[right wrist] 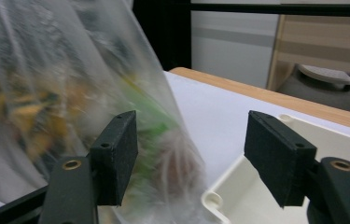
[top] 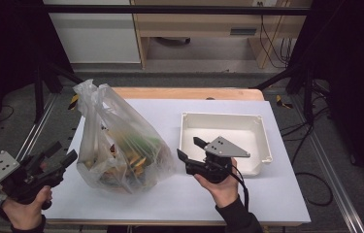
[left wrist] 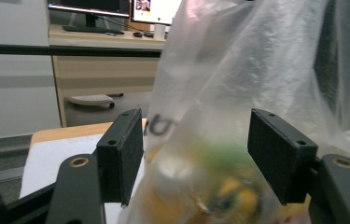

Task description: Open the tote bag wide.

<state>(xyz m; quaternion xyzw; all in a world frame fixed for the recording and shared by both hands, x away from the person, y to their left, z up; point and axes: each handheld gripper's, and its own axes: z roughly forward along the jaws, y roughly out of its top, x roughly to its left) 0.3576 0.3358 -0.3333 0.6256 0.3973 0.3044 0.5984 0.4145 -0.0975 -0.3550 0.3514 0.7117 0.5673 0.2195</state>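
Note:
A clear plastic bag (top: 116,145) stands upright on the white mat, stuffed with yellow, green and dark items, its two handles sticking up at the top. My left gripper (top: 62,154) is open just left of the bag's base, jaws pointing at it. In the left gripper view the bag (left wrist: 238,107) bulges between and beyond the jaws of the left gripper (left wrist: 205,156). My right gripper (top: 191,148) is open between the bag and the white tray (top: 266,141). The right gripper view shows the bag (right wrist: 56,93) ahead on the left and the tray's corner (right wrist: 219,196) below the right gripper (right wrist: 191,156).
The white mat (top: 228,194) covers a wooden table whose far edge (top: 189,93) shows bare wood. The tray looks empty. Black frame bars and cables run along both sides, and a desk with monitors stands beyond the table.

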